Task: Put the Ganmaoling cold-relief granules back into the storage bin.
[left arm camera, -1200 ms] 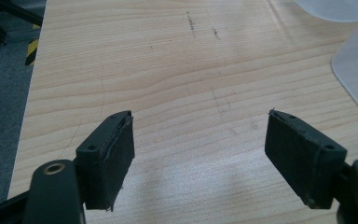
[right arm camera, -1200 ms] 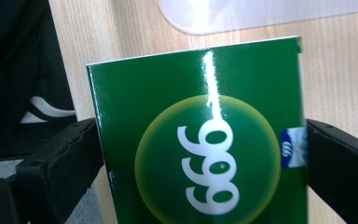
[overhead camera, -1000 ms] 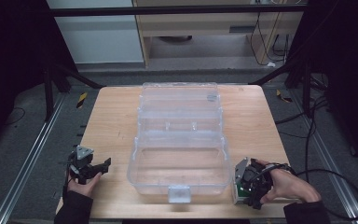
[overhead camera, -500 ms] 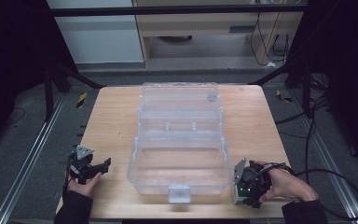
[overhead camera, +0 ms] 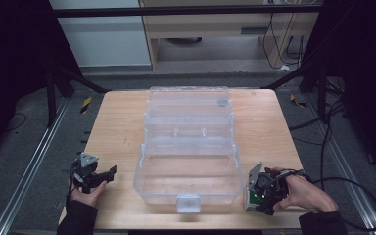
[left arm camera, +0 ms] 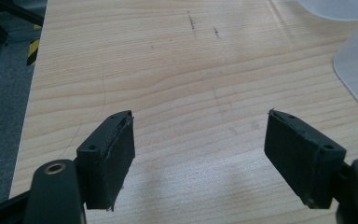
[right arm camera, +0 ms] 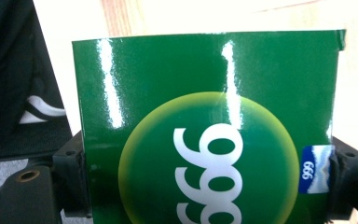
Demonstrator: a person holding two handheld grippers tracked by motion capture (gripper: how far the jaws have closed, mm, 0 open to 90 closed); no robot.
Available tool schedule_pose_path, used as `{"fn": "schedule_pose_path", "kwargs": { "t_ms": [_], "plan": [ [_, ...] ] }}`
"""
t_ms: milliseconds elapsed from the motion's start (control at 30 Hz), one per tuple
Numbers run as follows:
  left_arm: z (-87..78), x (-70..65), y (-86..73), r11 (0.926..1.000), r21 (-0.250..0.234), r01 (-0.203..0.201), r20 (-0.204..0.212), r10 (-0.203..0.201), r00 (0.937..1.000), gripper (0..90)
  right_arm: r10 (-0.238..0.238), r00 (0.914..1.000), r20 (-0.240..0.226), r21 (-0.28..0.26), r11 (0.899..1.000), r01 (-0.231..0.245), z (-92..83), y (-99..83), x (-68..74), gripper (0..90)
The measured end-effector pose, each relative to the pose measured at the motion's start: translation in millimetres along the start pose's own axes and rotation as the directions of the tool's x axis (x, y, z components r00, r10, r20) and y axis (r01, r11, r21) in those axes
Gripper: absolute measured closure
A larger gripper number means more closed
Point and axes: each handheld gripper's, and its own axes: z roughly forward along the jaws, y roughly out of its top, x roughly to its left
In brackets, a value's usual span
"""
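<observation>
Green, glossy cardboard sits between the jaws of the right gripper (overhead camera: 260,196): a green box (right arm camera: 209,130) with a yellow-ringed circle and white numerals, pinched at its two side edges. The jaws have just been closing, and they now press on the box from both sides. From the right gripper view the box reaches well out past the jaws, its printed face turned towards the camera, so the grip takes only its lower part. That looks to me like a hold chosen for carrying it flat-faced and lowering it into something.

That something is probably the clear plastic case (overhead camera: 188,147) lying open in the middle of the wooden desk (overhead camera: 117,127), its near tray just beside the gripped box. The box is at the desk's near right corner, close to the case's right wall.

The left gripper (overhead camera: 95,177) rests at the near left, its jaws spread wide with only bare wood between them, apart from the case and seemingly waiting.
</observation>
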Motion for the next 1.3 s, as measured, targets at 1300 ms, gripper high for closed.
{"fn": "schedule_pose_path", "kwargs": {
  "t_ms": [1300],
  "plan": [
    [0.3,-1.2,0.4,1.0,0.006,-0.003,0.005,0.003,1.0,23.7,0.048,0.9912,0.123,-0.105,0.994,-0.035,-107.1,23.4,0.0,15.7]
  ]
}}
